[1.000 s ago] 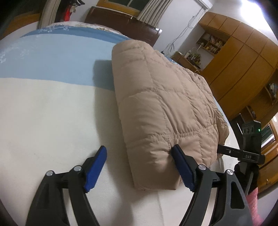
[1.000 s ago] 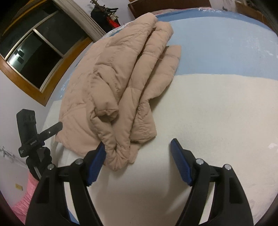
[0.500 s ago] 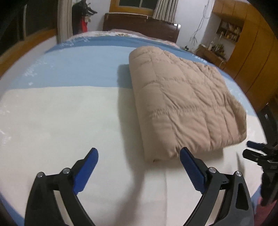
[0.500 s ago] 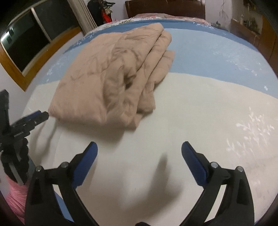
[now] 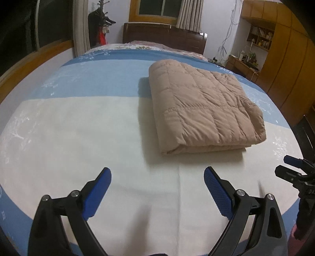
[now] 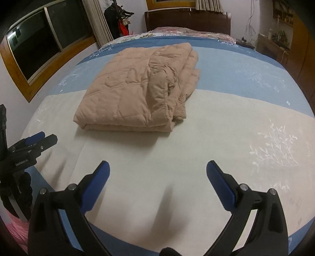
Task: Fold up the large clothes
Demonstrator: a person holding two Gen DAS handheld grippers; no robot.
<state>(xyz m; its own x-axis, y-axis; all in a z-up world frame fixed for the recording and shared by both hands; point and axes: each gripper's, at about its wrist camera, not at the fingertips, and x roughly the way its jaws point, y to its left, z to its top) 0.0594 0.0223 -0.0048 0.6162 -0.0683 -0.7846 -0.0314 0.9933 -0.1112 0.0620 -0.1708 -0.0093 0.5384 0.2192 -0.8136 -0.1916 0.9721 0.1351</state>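
A tan quilted jacket [image 5: 200, 106] lies folded into a thick rectangle on the bed, straddling the blue and white bands of the bedspread [image 5: 82, 130]. In the right wrist view the same jacket [image 6: 137, 92] shows its layered edges and a rumpled sleeve on its right side. My left gripper [image 5: 157, 177] hovers open over the white band, well short of the jacket's near edge, with nothing between its blue pads. My right gripper [image 6: 157, 169] is likewise open and empty, back from the jacket. Each wrist view catches the other gripper at its edge: the right one [image 5: 295, 175], the left one [image 6: 29, 145].
A dark wooden headboard [image 5: 165, 41] closes the far end of the bed. Wooden wardrobes [image 5: 285, 55] and shelves line the right wall. A window with a wooden frame [image 6: 39, 51] and a coat stand [image 6: 120, 17] are on the left. White bedspread [image 6: 216, 137] spreads in front of the jacket.
Both grippers have pulled back and up from the jacket's near edge, where their pads were against the fabric a second ago. The jacket stays folded on the bed.
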